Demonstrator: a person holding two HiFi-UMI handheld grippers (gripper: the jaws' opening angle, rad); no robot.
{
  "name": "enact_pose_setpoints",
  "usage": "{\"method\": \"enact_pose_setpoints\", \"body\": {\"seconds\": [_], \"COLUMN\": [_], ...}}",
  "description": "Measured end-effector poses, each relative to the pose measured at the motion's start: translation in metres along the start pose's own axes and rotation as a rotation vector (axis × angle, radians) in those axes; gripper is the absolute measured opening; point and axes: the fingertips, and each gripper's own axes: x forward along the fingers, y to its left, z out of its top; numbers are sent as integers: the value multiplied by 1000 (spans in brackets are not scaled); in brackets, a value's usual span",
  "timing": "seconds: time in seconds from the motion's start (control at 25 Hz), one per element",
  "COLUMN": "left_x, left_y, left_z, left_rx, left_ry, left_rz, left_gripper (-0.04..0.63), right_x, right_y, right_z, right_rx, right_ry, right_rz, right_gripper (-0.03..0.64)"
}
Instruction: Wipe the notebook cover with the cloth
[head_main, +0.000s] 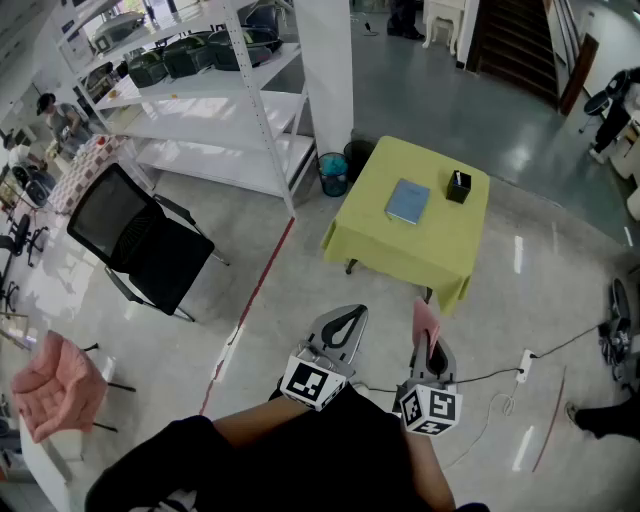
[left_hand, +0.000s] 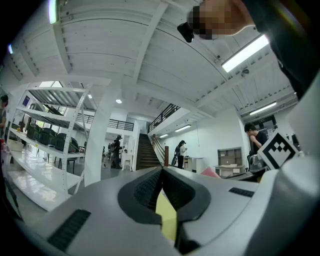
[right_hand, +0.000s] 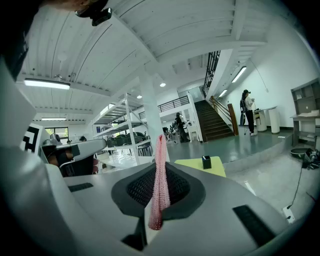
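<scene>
A blue notebook (head_main: 407, 201) lies on a yellow-green table (head_main: 430, 250) well ahead of me. My right gripper (head_main: 431, 345) is shut on a pink cloth (head_main: 425, 322), which stands up between its jaws as a pink cloth (right_hand: 159, 180) in the right gripper view. My left gripper (head_main: 345, 322) is held beside it with jaws closed tip to tip and nothing in them; the left gripper (left_hand: 161, 172) shows the table's yellow through the slit. Both grippers are near my body, far short of the table.
A small black box (head_main: 458, 186) stands on the table right of the notebook. A black office chair (head_main: 140, 243) and white shelving (head_main: 215, 100) are to the left, a pink chair (head_main: 55, 385) at lower left. A cable and power strip (head_main: 522, 365) lie on the floor at right.
</scene>
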Motion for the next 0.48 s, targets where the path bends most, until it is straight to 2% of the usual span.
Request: {"method": "enact_pose_setpoints", "body": {"seconds": [0.12,0.24,0.48], "left_x": [6,7,37], "left_y": [3,10,29], "left_z": [-10,-21,-38], "left_rx": [20,18,-16], "left_ry": [35,41,67], "left_rz": [7,21,3], "left_gripper": [6,6,6], "right_x": [2,2,24], "right_y": [-8,-14,-33], "right_z": [7,11,4], "right_rx": [59,66,71], "right_ry": [-52,-89,-64], "right_rz": [22,37,9], "right_gripper": [38,38,38]}}
